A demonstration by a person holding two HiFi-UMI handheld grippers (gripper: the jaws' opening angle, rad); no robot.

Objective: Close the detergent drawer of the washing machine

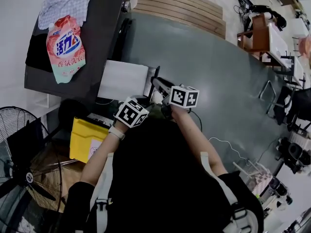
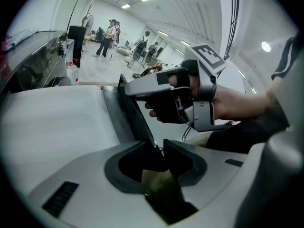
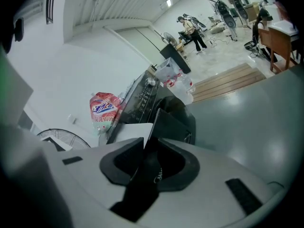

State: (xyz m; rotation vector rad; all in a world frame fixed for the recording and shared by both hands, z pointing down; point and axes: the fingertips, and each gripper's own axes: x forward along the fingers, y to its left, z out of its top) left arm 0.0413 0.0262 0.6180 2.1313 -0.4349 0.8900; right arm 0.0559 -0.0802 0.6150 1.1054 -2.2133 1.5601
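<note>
The white detergent drawer (image 1: pixel 121 79) stands pulled out from the dark washing machine (image 1: pixel 97 42), and its dark front panel (image 1: pixel 151 79) faces me. My left gripper (image 1: pixel 147 95) and right gripper (image 1: pixel 158 85) sit side by side at that panel. In the left gripper view the panel (image 2: pixel 135 113) runs down between the jaws of my left gripper (image 2: pixel 156 151), which close on its edge, and the right gripper's body (image 2: pixel 190 99) is just beyond. In the right gripper view the panel (image 3: pixel 168 125) fills the gap of my right gripper (image 3: pixel 149 148), beside the white drawer (image 3: pixel 130 132).
A pink detergent pouch (image 1: pixel 65 47) and a cloth (image 1: pixel 65 4) lie on the machine's top. A yellow box (image 1: pixel 85 140) and a floor fan (image 1: pixel 19 164) stand at the lower left. Plastic bottles (image 3: pixel 175 80) sit at the machine's far end. Grey floor spreads to the right.
</note>
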